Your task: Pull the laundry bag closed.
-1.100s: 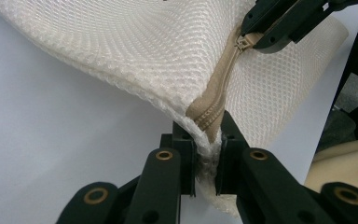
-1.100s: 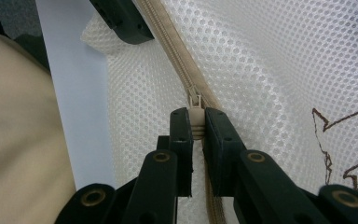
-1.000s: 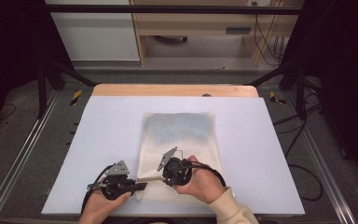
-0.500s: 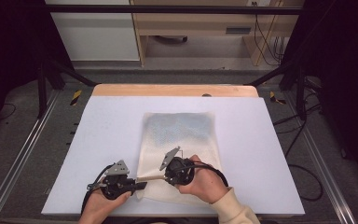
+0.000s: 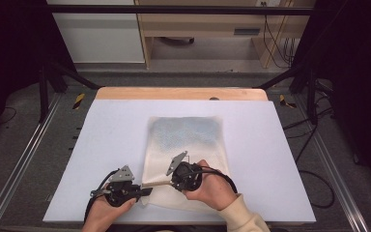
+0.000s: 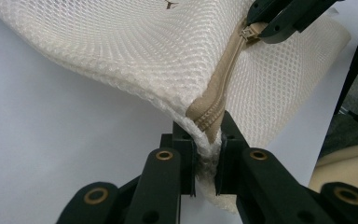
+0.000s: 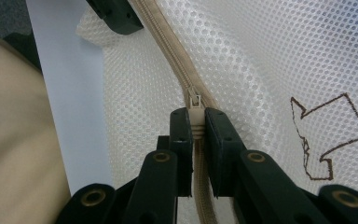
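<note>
Nothing has shifted since the earlier high views; both hands and the cream-white mesh zip bag point(image 5: 186, 145) lie as they did. That flat mesh bag rests on the pale blue-white table top point(image 5: 270, 159), in the lower middle of the high view, its near edge reaching down to the two hands at the bottom of the frame. Left gripper point(image 5: 145, 190), black and hand-held, sits at the lower left of the bag; in the left gripper view its jaws are clamped on the bag's corner point(image 6: 207, 149), where the tan fabric zipper tape point(image 6: 214, 105) ends, and the mesh rises and spreads away toward the top of that frame. Right gripper point(image 5: 173, 181) sits just to the right of it, at the bag's near edge; in the right gripper view its jaws are pinched on the small beige zipper pull point(image 7: 195, 109), with the zipper running on toward the upper left of that frame; a brown outlined arrow mark point(image 7: 328, 137) shows on the mesh at the right.
</note>
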The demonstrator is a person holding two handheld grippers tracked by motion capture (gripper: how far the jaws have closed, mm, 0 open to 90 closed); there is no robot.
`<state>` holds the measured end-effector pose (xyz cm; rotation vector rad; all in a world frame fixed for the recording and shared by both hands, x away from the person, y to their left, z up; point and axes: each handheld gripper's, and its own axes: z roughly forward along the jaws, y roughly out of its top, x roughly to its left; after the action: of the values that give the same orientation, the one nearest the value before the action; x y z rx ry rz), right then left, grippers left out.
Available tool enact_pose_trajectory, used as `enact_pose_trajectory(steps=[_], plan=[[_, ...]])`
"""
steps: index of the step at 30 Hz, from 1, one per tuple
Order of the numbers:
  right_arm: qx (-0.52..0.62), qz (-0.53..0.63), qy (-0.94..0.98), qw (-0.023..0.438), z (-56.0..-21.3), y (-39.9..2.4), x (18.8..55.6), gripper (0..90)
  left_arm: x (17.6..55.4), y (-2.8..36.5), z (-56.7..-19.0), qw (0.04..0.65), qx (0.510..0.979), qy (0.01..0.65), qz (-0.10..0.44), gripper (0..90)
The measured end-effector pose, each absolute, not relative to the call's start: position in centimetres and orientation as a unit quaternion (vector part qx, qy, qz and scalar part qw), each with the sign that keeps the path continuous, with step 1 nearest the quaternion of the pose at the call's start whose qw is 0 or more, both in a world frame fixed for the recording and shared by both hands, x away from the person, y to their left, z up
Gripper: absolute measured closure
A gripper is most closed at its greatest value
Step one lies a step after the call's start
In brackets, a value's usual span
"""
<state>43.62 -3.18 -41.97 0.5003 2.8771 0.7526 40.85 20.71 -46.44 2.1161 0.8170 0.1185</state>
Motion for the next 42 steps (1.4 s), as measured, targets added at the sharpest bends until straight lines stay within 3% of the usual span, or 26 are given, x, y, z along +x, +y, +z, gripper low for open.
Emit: enact_pose_trajectory(steps=[42], plan=[[0.174, 0.242, 0.952, 0.066, -42.0, -4.4, 43.5, 82.1, 40.6, 19.8, -46.6, 0.415, 0.853, 0.312, 0.054, 81.4]])
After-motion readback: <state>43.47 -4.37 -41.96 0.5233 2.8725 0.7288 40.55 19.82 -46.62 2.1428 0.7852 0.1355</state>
